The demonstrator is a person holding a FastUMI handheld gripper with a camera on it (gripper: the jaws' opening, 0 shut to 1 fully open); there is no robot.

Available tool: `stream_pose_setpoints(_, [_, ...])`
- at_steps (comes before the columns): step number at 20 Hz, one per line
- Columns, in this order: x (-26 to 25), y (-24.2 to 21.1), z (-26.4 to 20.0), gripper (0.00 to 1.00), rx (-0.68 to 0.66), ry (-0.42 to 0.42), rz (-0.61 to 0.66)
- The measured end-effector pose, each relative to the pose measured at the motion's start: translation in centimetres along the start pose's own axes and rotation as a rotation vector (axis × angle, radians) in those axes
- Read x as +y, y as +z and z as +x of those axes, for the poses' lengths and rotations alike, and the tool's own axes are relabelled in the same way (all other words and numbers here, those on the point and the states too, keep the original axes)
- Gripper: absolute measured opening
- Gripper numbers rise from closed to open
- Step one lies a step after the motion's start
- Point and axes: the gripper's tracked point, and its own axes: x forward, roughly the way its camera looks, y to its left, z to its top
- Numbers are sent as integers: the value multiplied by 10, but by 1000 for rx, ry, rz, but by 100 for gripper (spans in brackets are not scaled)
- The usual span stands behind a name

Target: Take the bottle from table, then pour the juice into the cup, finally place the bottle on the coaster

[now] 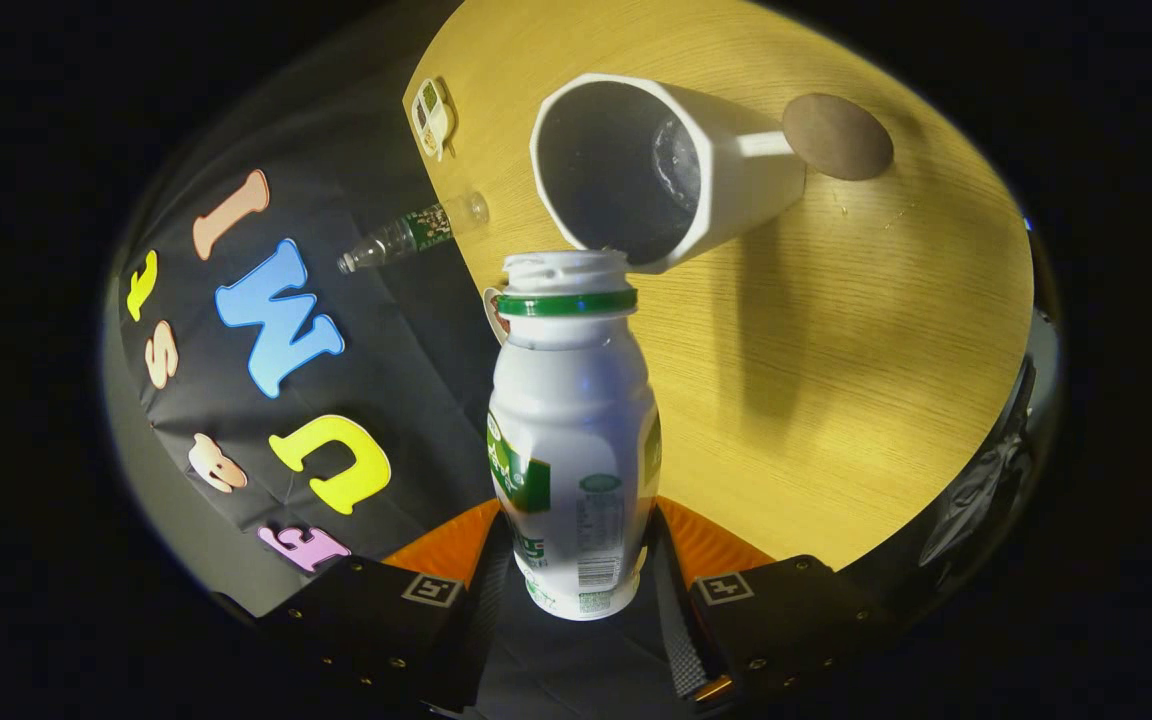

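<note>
A white juice bottle (573, 440) with a green neck ring and green label sits between my fingers, and my gripper (576, 560) is shut on its lower body. Its cap is off and its open mouth points toward the white cup (726, 175), nearly touching the cup's rim. The cup has a dark inside and stands on the wooden table (836, 400). A round brown coaster (837, 136) lies just beyond the cup, touching its far side in this view. The whole scene appears tilted, with the bottle leaning toward the cup.
A clear plastic bottle (414, 232) with a dark label lies at the table's edge beside the black cloth wall. A small tag-like object (432, 117) rests near that same edge, beyond the clear bottle.
</note>
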Motion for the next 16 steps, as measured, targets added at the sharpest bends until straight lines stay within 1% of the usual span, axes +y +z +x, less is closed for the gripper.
stream_pose_setpoints(5, [0,1,0,70,-16,-7,-13])
stream_pose_setpoints(9, [-3,4,2,70,-46,-14,-55])
stream_pose_setpoints(13, [-8,5,5,70,-70,-23,-135])
stream_pose_setpoints(16, [-14,9,6,70,-96,-43,-231])
